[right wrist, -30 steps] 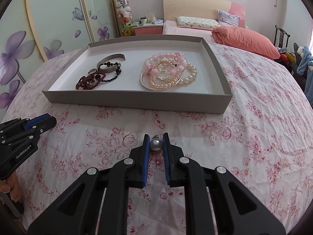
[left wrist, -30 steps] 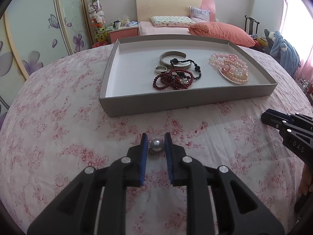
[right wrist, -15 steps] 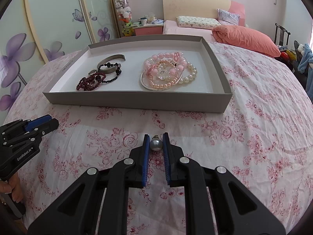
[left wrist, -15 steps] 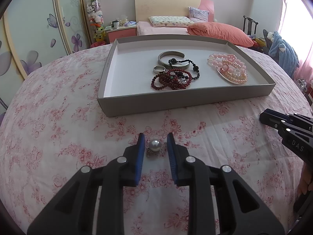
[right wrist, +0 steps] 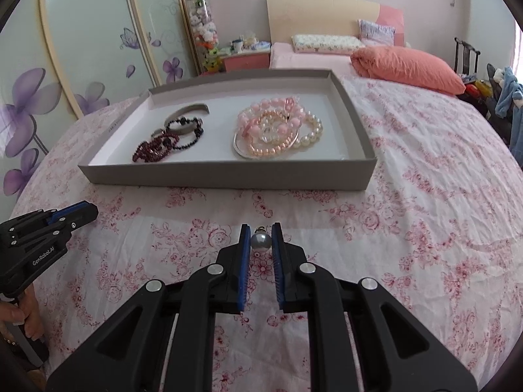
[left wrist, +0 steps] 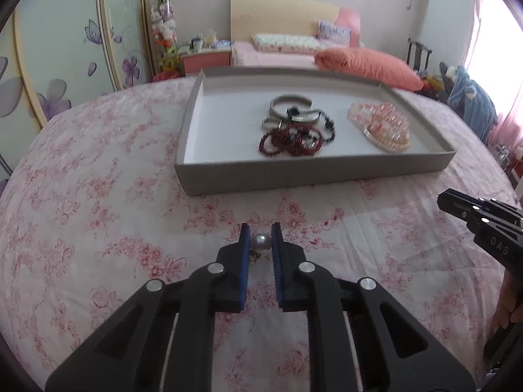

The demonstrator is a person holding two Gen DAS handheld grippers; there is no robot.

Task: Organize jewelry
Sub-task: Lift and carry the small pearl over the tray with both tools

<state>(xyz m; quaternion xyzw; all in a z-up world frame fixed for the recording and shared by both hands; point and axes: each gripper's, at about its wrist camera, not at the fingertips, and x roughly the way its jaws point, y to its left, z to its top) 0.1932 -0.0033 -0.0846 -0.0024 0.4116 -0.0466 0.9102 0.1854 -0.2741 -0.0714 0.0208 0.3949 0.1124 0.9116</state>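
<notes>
Closing left gripper [left wrist: 260,232] jaws just pinched pearl earring [left wrist: 260,242] over the bedspread [left wrist: 98,196], near of tray [left wrist: 310,174]. Right view: right gripper [right wrist: 260,232] clamps second pearl earring [right wrist: 260,241]; bracelets [right wrist: 278,130] already trayed, both earrings left.

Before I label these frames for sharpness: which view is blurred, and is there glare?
Left wrist view: motion blur smears the dark red beads and pink bracelets in the tray; the window at right is blown out. Right wrist view: sharp, pearl bracelets crisp, only fisheye bending.
</notes>
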